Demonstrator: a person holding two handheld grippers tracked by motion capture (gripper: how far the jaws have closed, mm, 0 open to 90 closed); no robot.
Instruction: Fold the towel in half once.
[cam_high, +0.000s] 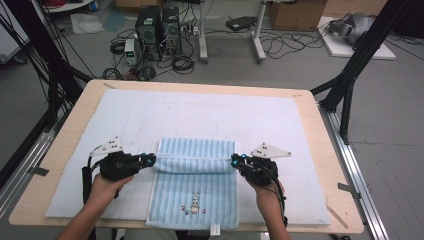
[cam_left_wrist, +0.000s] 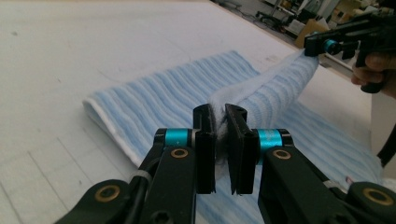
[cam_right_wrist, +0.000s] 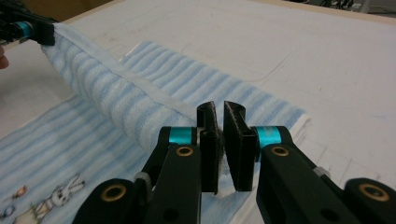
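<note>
One blue-and-white striped towel (cam_high: 195, 185) lies on the near middle of the surface (cam_high: 320, 125), its near hem at the surface's near edge and hanging slightly over it, with a small label at that hem. It carries one printed rabbit motif (cam_high: 194, 204) near that edge. Two sets of tongs work on it, one in each of the person's two hands. The left tongs (cam_high: 150, 159) are closed tight on the towel's left side edge and the right tongs (cam_high: 235, 161) are closed tight on its right side edge, so a fold of cloth is lifted between them as a raised ridge running across the towel, parallel to the near edge. In the left gripper view the left tongs (cam_left_wrist: 220, 135) pinch white pile between the two black jaws, and the ridge stretches away to the other tongs at the upper right; the towel (cam_left_wrist: 154, 107) beyond lies flat. In the right gripper view the right tongs (cam_right_wrist: 220, 140) grip the cloth the same way, with the towel (cam_right_wrist: 116, 98) rising toward the upper left. One white mat (cam_high: 210, 115) covers most of the wooden surface, and the towel rests wholly on it apart from the overhang. Nothing else sits on the mat, so the far half is open cloth. Past the far edge, on the floor, stand two dark computer towers (cam_high: 159, 27) among loose cables, and one cardboard box (cam_high: 297, 14) lies further right. Black frame struts rise at both far corners.
</note>
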